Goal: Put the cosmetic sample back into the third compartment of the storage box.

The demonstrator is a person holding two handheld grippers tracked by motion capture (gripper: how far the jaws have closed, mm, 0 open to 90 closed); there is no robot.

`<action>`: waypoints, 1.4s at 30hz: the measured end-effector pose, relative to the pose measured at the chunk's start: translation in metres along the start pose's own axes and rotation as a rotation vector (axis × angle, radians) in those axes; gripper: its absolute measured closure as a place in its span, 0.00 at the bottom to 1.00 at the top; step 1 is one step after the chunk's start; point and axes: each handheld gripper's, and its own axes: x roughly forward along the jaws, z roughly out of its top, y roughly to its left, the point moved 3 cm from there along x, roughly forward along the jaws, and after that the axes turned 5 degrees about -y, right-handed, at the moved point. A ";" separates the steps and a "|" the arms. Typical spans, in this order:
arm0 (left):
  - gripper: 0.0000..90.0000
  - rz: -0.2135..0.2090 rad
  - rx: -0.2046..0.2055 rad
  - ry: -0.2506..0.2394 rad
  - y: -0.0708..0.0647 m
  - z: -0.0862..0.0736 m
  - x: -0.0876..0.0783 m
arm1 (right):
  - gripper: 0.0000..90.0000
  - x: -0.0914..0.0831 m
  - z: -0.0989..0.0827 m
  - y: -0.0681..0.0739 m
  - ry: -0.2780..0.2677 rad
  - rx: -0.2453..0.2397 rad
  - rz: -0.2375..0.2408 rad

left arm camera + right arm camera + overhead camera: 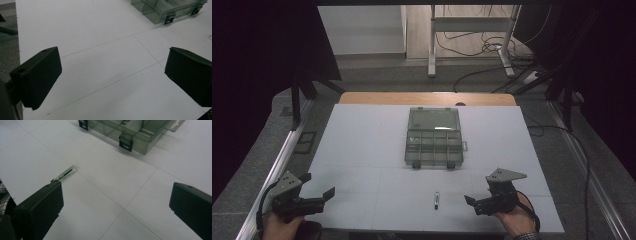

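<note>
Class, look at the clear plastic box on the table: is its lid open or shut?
Open. The box shows its dividers uncovered, and the lid lies folded back flat behind it.

We are looking at a table (362,150) whose top is showing as a smooth, matt white board, scored by thin seams, with a strip of wood grain (427,98) along its far edge. On it, an organiser box (433,137) is reading as clear, grey-tinted plastic, glossy and catching light on its open lid; its latches (125,144) are looking like opaque black plastic. A small tube (65,174) is appearing transparent and shiny, glass or plastic we cannot tell. The left gripper (319,187) and right gripper (472,202) are showing matt black plastic jaws, each topped by a dull grey plate (505,174) that is looking like metal. The floor (557,150) is appearing as rough grey carpet.
</note>
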 end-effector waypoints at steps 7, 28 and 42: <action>0.01 -0.001 -0.001 0.001 0.000 0.000 0.000 | 0.00 0.008 0.003 0.005 -0.007 0.012 0.050; 0.02 -0.008 -0.002 0.003 0.000 0.000 0.000 | 0.00 0.036 0.010 0.012 0.064 -0.020 0.050; 0.02 -0.014 -0.001 0.005 0.000 0.000 0.001 | 0.00 0.050 0.016 0.023 0.117 -0.035 0.023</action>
